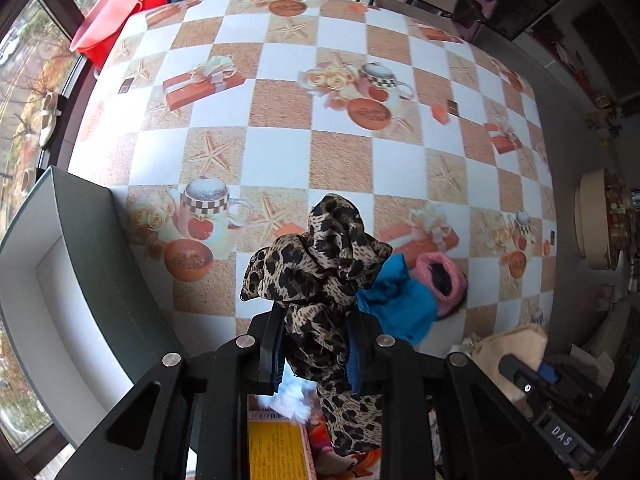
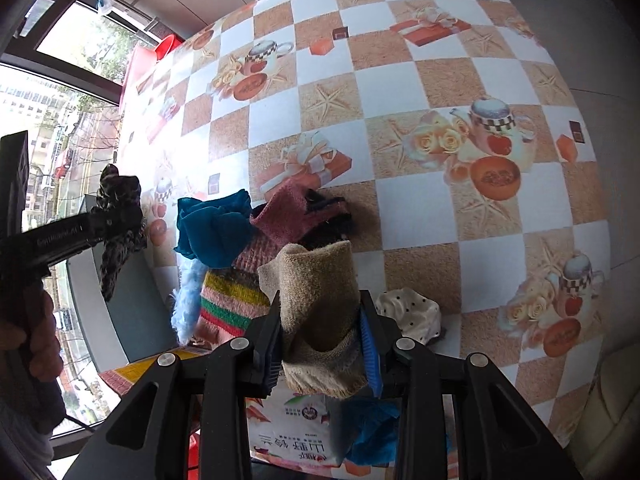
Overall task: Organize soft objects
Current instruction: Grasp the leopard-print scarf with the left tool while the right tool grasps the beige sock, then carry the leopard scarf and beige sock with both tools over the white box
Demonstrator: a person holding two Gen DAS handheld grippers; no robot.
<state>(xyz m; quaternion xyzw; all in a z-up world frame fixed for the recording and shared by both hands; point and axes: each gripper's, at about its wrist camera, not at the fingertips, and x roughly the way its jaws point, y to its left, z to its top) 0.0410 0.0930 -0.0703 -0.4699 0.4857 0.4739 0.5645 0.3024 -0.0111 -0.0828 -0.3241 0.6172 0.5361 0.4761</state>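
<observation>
Leopard-print scarf was pinched between the left gripper's fingers, raised over the checkered tablecloth beside the grey box. Right gripper was clamped on a beige knit sock above the clothes pile.

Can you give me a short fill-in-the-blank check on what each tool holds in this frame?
1. The left tool is shut on a scarf with a ____ print.
2. The right tool is shut on a ____ sock.
3. The box on the table's left edge has a ____ interior.
4. The cloth between scarf and pink knit is ____.

Missing words: leopard; beige; white; blue
</observation>
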